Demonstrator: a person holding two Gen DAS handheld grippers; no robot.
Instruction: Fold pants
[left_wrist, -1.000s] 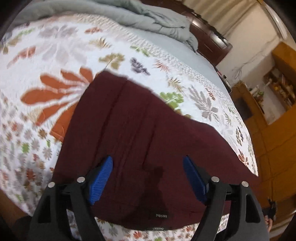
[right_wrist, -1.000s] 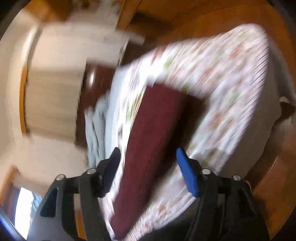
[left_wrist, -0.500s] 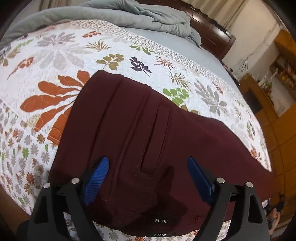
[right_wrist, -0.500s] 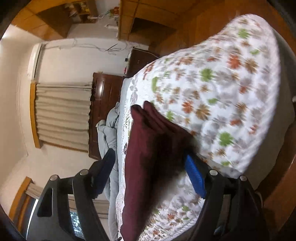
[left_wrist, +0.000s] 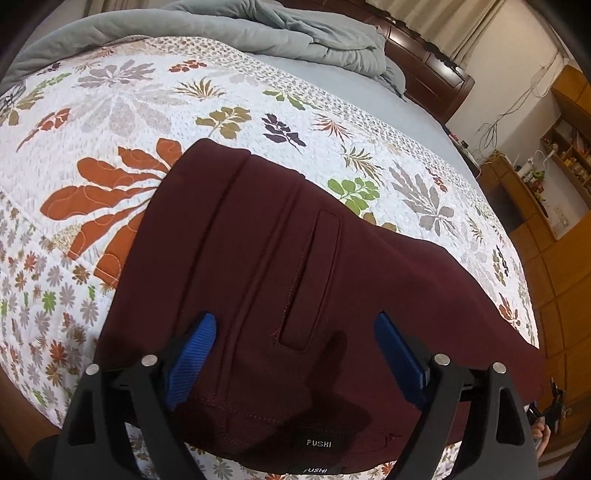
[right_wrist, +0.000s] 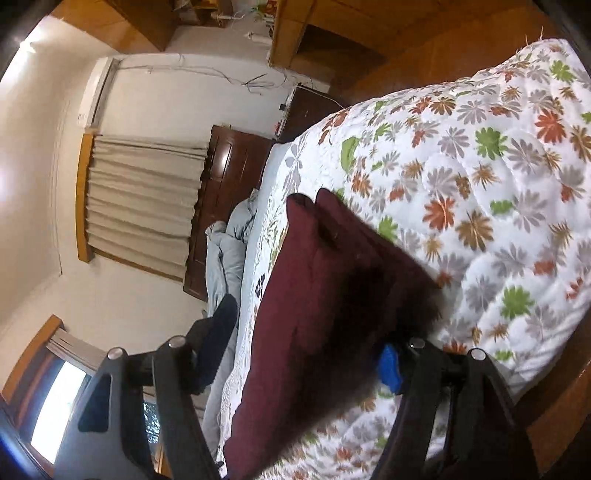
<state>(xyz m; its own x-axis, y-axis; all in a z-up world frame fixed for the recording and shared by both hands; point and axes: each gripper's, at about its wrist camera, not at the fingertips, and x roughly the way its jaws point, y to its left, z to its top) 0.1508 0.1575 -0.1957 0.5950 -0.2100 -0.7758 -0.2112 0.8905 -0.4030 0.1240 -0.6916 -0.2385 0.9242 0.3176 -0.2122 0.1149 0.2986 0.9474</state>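
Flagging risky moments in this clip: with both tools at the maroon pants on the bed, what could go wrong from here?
1. The right tool, whose jaws have just been closing, straddles a thick folded edge of the pants; it may pinch only some layers and spoil the fold.
2. The left tool is open above the waistband; closing there could catch the quilt too.
3. The pants lie near the bed's edge, so a tug might slide them off.

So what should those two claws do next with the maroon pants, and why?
Probably close the right claw on the pants: the folded edge sits between its open pads, one slipped beneath. The left claw hovers wide open over the waistband, gripping nothing.
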